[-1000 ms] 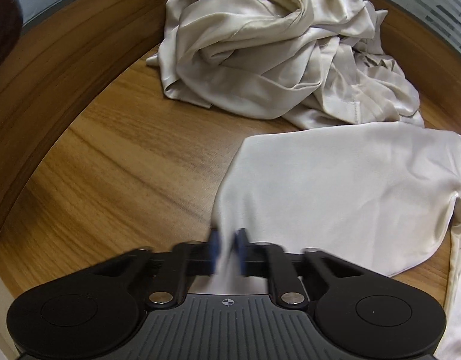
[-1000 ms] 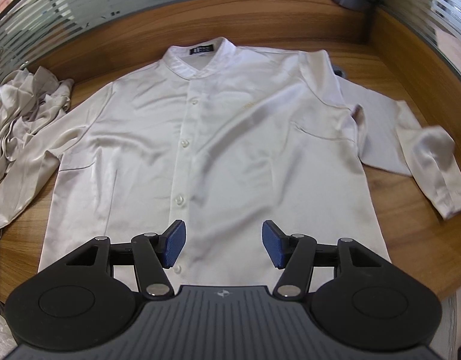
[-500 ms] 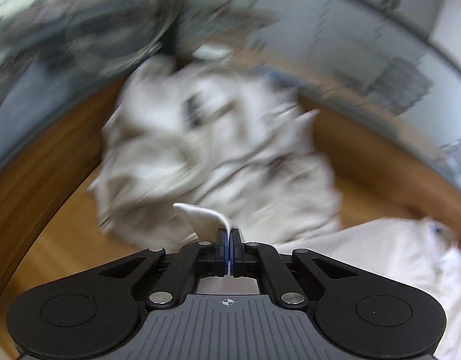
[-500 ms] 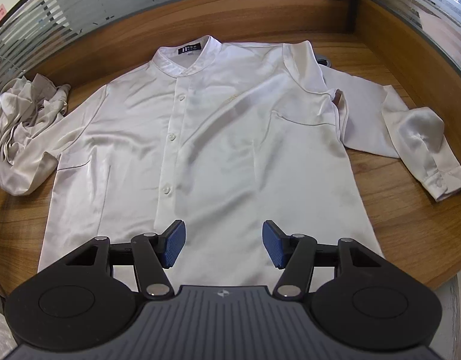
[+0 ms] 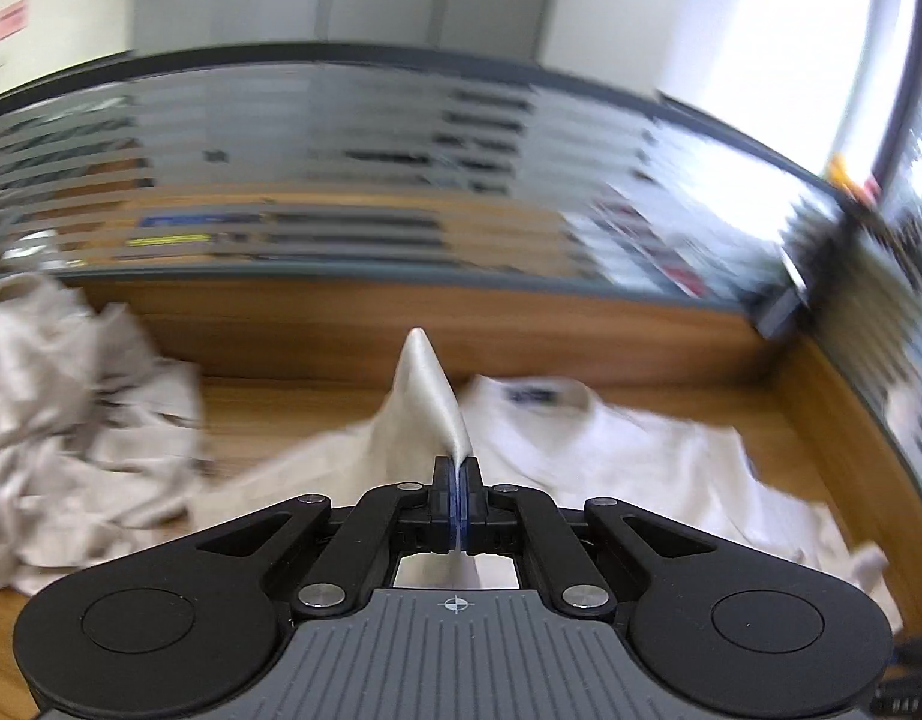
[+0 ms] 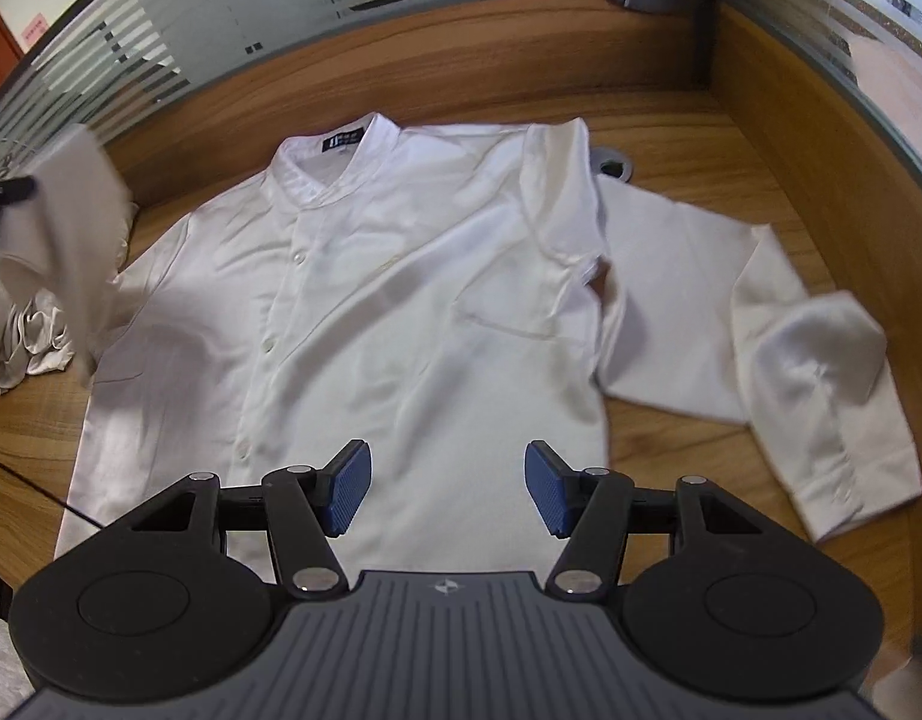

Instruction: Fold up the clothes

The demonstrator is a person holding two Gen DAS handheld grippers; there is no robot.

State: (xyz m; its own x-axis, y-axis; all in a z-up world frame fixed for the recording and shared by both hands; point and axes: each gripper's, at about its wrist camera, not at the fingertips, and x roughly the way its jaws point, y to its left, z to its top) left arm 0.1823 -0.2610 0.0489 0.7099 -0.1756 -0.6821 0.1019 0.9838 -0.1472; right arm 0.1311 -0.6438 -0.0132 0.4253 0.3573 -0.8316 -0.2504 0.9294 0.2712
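1. Left wrist view: the left gripper had its jaws pressed together on a fold of the shirt sleeve, the cloth rising in a peak just ahead of the blue pads. Beyond that peak lay the white shirt, collar and dark label away from the gripper, spread on the wooden tabletop. To the left of the shirt sat a crumpled heap of pale clothes. The pinch near the sleeve's end looked chosen so the whole sleeve could be carried over the shirt's body — a judgement, since much of this view was blurred.

2. Right wrist view: the right gripper hovered over the shirt's lower hem with its jaws spread wide, gripping nothing. The shirt lay front up, buttons fastened, collar at the far side. One sleeve hung lifted and blurred at the shirt's left edge; the other sleeve lay flat on the tabletop to the shirt's right, its cuff doubled back toward the hem. The pile of clothes showed beside the lifted sleeve.

3. The open gripper seemed held ready near the hem — likely to steady the shirt or to take the flat sleeve next. The smooth fabric would probably slip if pulled quickly.
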